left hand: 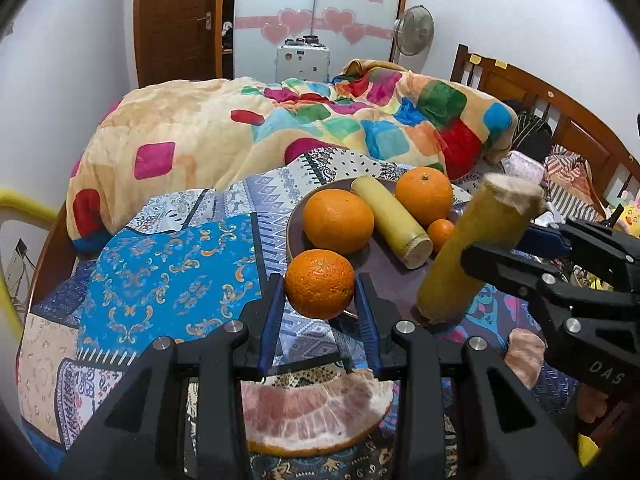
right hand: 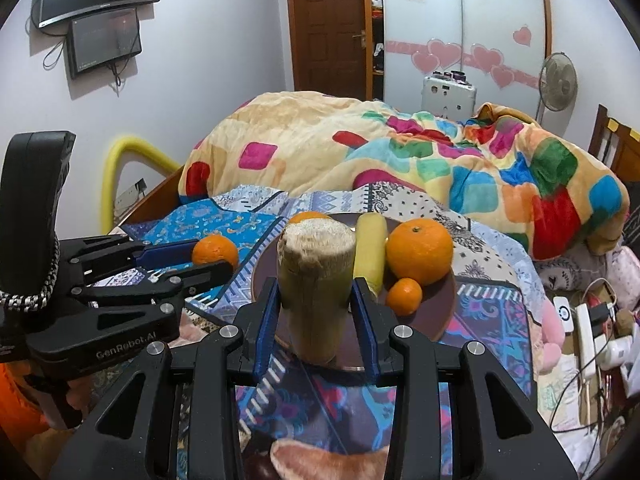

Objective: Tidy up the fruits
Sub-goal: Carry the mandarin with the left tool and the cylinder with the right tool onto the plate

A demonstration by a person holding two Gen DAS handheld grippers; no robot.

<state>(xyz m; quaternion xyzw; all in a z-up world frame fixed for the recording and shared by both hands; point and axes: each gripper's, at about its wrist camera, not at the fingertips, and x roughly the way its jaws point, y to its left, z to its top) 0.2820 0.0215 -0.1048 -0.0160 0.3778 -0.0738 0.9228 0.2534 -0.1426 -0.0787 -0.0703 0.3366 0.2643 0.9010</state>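
Observation:
My left gripper (left hand: 320,282) is shut on an orange (left hand: 319,300) and holds it just above the near rim of a dark round plate (left hand: 386,274). On the plate lie two bigger oranges (left hand: 338,220), a small mandarin (left hand: 440,234) and a pale yellow sugarcane piece (left hand: 392,220). My right gripper (right hand: 316,286) is shut on a thicker tan sugarcane piece (right hand: 314,264), upright over the plate's near edge (right hand: 438,312). In the left wrist view that gripper (left hand: 500,240) comes in from the right. The left gripper (right hand: 212,258) with its orange (right hand: 215,250) shows left of the plate.
The plate rests on a patchwork bedsheet (left hand: 168,276). A pomelo slice (left hand: 316,416) lies under the left gripper, another piece (left hand: 524,356) to its right. A bunched colourful blanket (left hand: 280,128) fills the bed behind. Cables and chargers (right hand: 592,328) clutter the right side.

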